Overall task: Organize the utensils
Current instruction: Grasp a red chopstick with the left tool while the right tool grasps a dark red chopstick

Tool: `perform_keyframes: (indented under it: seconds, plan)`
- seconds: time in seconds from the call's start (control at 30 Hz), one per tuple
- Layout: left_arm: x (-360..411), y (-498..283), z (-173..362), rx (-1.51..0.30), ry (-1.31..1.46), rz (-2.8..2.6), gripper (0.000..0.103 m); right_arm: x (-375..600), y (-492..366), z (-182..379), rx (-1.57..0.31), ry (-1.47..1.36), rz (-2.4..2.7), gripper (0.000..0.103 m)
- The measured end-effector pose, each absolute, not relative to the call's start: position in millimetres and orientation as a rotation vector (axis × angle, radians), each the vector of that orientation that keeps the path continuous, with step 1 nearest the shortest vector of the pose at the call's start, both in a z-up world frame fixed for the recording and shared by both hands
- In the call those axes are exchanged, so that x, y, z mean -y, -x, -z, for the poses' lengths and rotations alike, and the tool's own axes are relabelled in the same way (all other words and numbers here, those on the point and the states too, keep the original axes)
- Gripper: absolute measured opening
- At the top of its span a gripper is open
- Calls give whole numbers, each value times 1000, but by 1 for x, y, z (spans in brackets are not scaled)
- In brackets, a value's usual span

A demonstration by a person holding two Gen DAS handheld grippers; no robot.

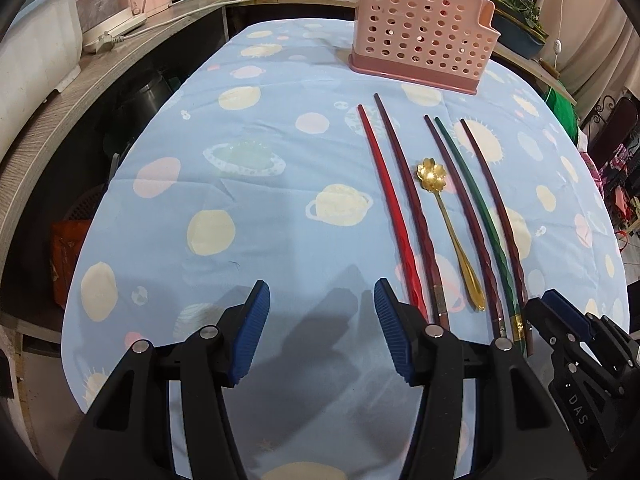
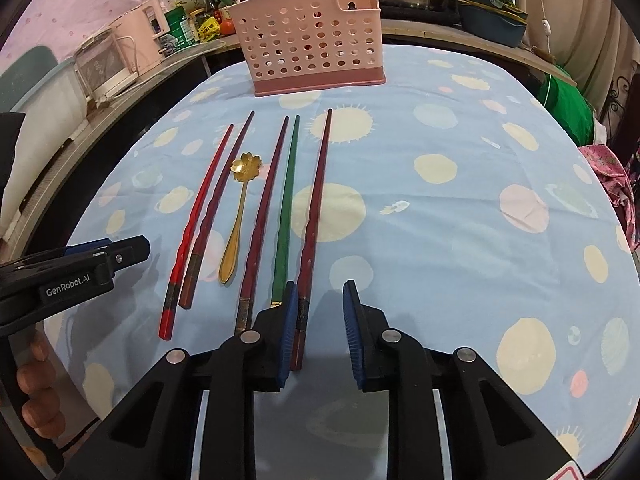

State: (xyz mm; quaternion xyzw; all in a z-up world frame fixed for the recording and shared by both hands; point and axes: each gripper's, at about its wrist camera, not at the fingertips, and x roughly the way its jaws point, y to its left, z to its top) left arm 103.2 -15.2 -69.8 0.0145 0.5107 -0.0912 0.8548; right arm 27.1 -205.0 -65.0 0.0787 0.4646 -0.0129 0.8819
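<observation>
Both tools low over the table (image 1: 280,152) now, nothing picked up yet. Left tool (image 1: 322,334) sits about half open over bare cloth, empty, just left of the row. Right tool (image 2: 320,334) has a narrower gap, also empty; its left pad is right beside the butt of the rightmost dark-red chopstick (image 2: 316,200), which looks to lie outside the gap, not between the pads.

Count: five chopsticks – one bright red (image 2: 196,220), three dark red/maroon, one green (image 2: 286,208) – plus one gold flower-bowl spoon (image 2: 240,204), all lying side by side w/ tips toward the pink perforated holder (image 2: 312,48) at the far end of the table. Holder upright; can't tell if anything's inside.

Handling, my read: chopsticks are light, stiff, thin, prob. slick, so likely to roll or pivot in the pads. Best grab near the thicker butt end, squarely across. Spoon's thin too; take it mid-handle, not the bowl.
</observation>
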Motion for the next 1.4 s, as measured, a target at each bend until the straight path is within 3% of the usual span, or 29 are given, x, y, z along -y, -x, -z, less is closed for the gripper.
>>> perform_keyframes:
  seconds: [0.2, 0.43, 1.1, 1.2, 1.3, 1.37, 1.4]
  plan:
    - [22, -97, 73, -1084, -44, 214, 52, 202, -25, 68, -984, -164, 12, 21]
    - [30, -90, 75, -1091, -59, 239, 52, 201, -20, 70, -984, -150, 23, 7]
    - [48, -75, 80, -1086, -110, 299, 49, 204, -17, 70, -981, -173, 20, 7]
    - [45, -75, 80, -1081, -110, 291, 40, 204, -17, 70, -981, -172, 19, 7]
    - [41, -76, 79, -1081, -105, 284, 25, 205, -17, 70, -981, -174, 19, 7]
    - [38, -76, 79, -1087, -101, 286, 9, 205, -17, 70, -982, -172, 19, 7]
    - [37, -77, 79, -1093, -98, 293, 7, 204, -16, 70, -982, -172, 19, 7]
